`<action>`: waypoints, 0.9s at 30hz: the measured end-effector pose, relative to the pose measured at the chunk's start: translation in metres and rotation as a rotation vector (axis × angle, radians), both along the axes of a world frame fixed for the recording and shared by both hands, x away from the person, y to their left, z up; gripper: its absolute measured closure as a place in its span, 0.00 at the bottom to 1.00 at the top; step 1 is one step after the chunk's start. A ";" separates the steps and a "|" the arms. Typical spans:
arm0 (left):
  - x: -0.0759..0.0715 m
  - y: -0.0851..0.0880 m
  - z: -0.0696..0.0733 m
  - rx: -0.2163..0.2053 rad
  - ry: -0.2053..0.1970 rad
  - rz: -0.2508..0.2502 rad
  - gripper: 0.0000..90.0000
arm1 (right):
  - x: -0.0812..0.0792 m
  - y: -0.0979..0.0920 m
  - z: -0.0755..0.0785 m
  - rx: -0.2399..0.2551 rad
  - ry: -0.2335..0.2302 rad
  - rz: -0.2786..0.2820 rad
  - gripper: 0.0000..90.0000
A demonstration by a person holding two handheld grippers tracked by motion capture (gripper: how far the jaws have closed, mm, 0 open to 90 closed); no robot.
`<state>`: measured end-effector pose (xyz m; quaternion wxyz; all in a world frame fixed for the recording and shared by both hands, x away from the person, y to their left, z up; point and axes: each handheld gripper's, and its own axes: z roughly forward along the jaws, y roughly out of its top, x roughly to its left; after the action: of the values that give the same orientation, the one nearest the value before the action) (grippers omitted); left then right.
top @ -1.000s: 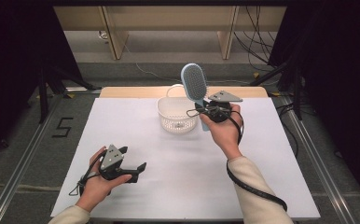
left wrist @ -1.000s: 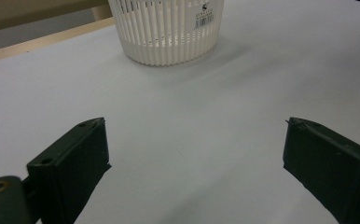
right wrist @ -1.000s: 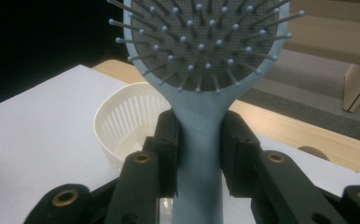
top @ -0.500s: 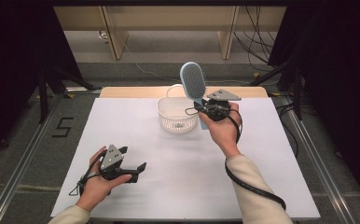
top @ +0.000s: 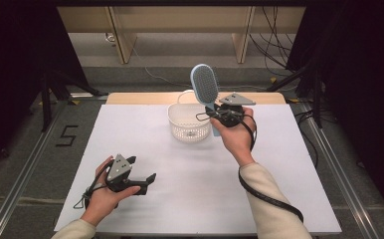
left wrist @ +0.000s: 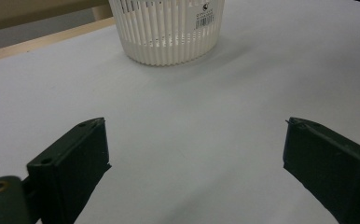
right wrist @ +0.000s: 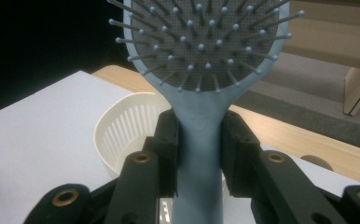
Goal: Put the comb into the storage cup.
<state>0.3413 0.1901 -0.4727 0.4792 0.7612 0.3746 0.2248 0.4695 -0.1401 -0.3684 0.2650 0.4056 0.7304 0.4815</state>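
Both grippers mine: right gripper (top: 215,115) clamps the blue hairbrush (top: 204,85) handle, head up, over the white basket (top: 187,122) near the table's (top: 289,164) far edge; left gripper (top: 139,174) jaws apart, near-left corner.

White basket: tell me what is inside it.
In the high view, the white basket shows only its pale ribbed wall and floor; nothing lies there. Its right side is hidden behind the blue hairbrush, clamped by the handle in the right hand-held gripper.
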 end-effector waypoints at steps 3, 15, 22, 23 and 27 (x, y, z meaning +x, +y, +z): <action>0.000 0.000 0.000 0.001 -0.001 0.000 0.07 | 0.001 0.001 0.001 -0.003 -0.003 0.002 0.78; 0.000 0.000 0.000 0.000 0.000 -0.001 0.07 | 0.004 0.005 0.000 -0.012 -0.001 0.004 0.78; 0.000 0.000 0.000 -0.002 -0.001 -0.002 0.07 | 0.005 0.009 0.000 -0.018 -0.003 0.007 0.78; 0.000 0.000 0.000 -0.002 0.000 -0.002 0.07 | 0.005 0.009 0.001 -0.018 -0.003 0.007 0.78; 0.000 0.000 0.000 -0.002 0.000 -0.002 0.07 | 0.007 0.011 0.001 -0.018 -0.003 0.006 0.78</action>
<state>0.3413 0.1901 -0.4724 0.4801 0.7612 0.3739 0.2241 0.4762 -0.1292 -0.3678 0.2683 0.4001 0.7355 0.4765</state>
